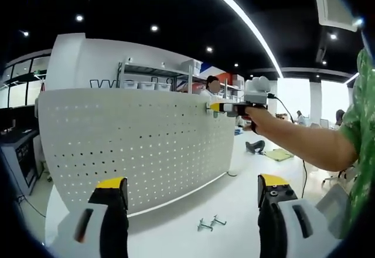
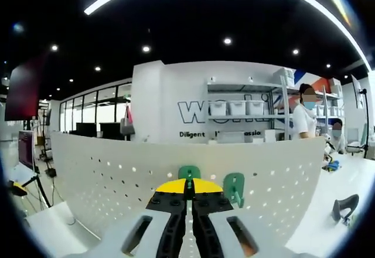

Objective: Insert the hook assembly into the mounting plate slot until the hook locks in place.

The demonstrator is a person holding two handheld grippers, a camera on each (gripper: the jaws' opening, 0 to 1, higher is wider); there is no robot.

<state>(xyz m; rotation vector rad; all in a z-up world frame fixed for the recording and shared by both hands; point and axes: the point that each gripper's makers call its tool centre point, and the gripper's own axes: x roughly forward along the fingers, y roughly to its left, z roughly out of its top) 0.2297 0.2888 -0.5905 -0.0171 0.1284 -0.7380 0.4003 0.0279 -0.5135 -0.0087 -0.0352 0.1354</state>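
The right gripper (image 2: 188,194), fingers pressed together on a thin hook (image 2: 188,183), holds it against the top edge of the one pegboard mounting plate (image 1: 140,146). I judge the insertion under way, locking unconfirmed. Two green pieces (image 2: 234,189) sit on the plate just beyond. Two spare hooks (image 1: 211,223) lie on the desk (image 1: 193,237). The left gripper (image 1: 193,190) hangs back, fingers apart and empty.

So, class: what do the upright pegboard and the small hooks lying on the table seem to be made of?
Pegboard: probably sheet metal painted matt white, judging by its thin, evenly punched panel; plastic is possible. Hooks: bare grey metal, likely bent wire or stamped steel, going by their thin, slightly shiny shapes. Too small to be sure.
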